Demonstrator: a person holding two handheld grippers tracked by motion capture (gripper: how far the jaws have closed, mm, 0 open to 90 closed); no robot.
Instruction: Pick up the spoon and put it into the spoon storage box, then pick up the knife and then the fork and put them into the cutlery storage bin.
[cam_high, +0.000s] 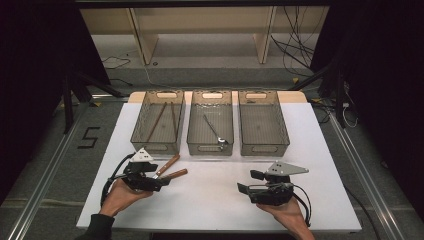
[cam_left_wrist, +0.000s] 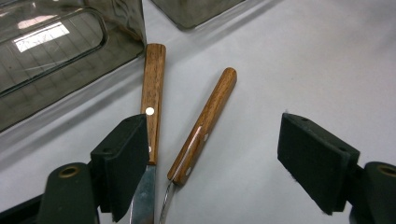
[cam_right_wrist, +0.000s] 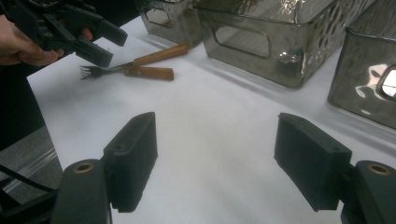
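Knife (cam_left_wrist: 150, 109) and fork (cam_left_wrist: 203, 123) lie on the tabletop (cam_high: 215, 192), wooden handles pointing toward the bins. The left hand-held gripper (cam_left_wrist: 212, 163) gapes over them. The right hand-held gripper (cam_right_wrist: 224, 163) also stands apart, holding nothing.

The high view is dim and soft, its edges falling into near-black while the white table (cam_high: 215, 200) takes even light from above and shows only faint shadows. In the left gripper view the wooden handles (cam_left_wrist: 205, 116) are sharp, a bright window-like glare sits on the clear bin (cam_left_wrist: 46, 46), and the near black pads blur slightly. The right gripper view is a little grainy, with mottled reflections on the bins (cam_right_wrist: 280, 42) and a dark, underexposed corner at upper left.
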